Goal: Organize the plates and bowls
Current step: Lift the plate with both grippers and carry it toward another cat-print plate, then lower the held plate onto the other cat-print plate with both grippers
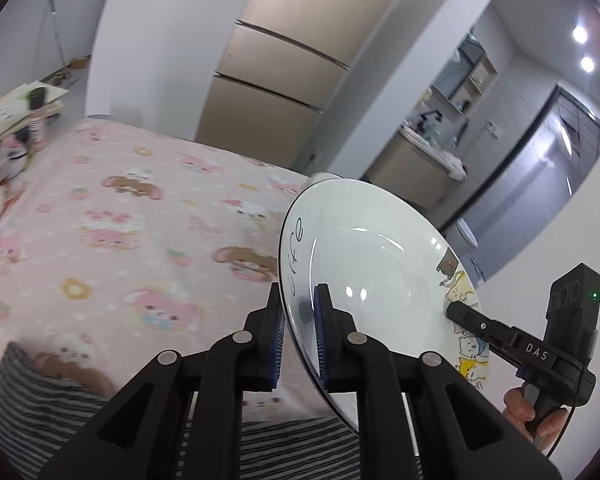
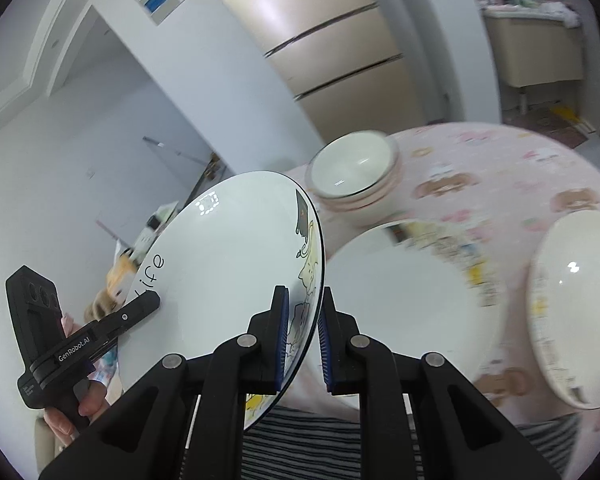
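A white plate [image 1: 372,248] with black "Life" lettering and cartoon animals on its rim hangs tilted above the pink table, held from both sides. My left gripper [image 1: 300,294] is shut on its lettered edge. In the left wrist view my right gripper [image 1: 454,308] clamps the cartoon edge. The right wrist view shows the same plate [image 2: 228,248] with my right gripper [image 2: 304,294] shut on its rim, and my left gripper [image 2: 152,302] pinching the far side. On the table lie another printed plate [image 2: 412,292], a third plate [image 2: 576,304] and a stack of bowls [image 2: 352,172].
The table carries a pink cartoon cloth [image 1: 140,208]. Boxes and a cup [image 1: 36,116] crowd its far left corner. A beige fridge [image 1: 276,80] stands behind the table. A striped garment [image 2: 308,440] shows at the bottom, and a hand [image 1: 528,408] holds the right gripper's handle.
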{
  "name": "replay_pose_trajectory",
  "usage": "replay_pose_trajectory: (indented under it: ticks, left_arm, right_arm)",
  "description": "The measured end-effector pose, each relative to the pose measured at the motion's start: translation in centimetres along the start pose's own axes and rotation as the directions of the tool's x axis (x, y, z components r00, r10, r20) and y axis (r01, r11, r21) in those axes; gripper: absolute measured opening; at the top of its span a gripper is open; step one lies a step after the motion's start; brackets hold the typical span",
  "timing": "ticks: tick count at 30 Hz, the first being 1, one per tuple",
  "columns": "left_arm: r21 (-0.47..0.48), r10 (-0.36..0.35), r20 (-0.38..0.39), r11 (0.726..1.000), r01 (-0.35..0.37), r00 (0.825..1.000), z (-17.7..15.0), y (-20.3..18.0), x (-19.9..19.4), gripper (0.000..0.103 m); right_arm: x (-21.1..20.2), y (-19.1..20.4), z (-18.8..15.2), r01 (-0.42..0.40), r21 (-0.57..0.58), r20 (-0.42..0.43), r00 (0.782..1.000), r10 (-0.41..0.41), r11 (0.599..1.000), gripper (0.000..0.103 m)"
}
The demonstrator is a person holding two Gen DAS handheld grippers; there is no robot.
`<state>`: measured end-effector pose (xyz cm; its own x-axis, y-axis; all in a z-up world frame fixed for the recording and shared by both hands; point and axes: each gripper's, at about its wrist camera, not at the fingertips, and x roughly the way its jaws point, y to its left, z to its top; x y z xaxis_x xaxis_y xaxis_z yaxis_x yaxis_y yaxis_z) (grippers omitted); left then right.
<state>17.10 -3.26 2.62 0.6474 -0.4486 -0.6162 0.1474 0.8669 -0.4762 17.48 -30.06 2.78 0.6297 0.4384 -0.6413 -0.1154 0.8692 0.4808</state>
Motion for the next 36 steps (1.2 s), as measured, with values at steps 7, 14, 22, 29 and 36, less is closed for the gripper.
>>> replay_pose_trajectory:
  ticks: [7,14,22,29,36]
  left_arm:
    - [0.040,0.004,-0.055,0.999,-0.002,0.998,-0.8,-2.7,3.1,0.013]
    - [0.019,0.024,-0.113,1.000,-0.022,0.993,-2.0,-1.9,5.9,0.013]
    - [0.103,0.067,-0.114,0.993,-0.055,0.991,-3.5,-2.1,8.1,0.013]
    - [0.148,0.086,-0.124,0.987,-0.067,0.989,-4.4,-2.7,9.3,0.015]
    - [0.147,0.094,-0.136,0.986,-0.073,0.986,-4.8,-2.2,9.7,0.015]
  right_arm:
    - [-1.0,-4.6,-0.1,0.001,0.093,0.035,0.999,-0.004,0.996,0.017]
    - [1.5,-7.2,-0.8,0.039,0.134,-0.007,0.999,-0.038,0.990,0.017]
    - [4.1,-8.7,-1.9,0.089,0.143,-0.034,0.996,-0.085,0.986,0.017]
    - [5.1,-10.1,-2.6,0.131,0.149,-0.048,0.991,-0.126,0.980,0.020]
    - [5.5,-10.1,-3.0,0.156,0.123,-0.062,0.987,-0.150,0.980,0.020]
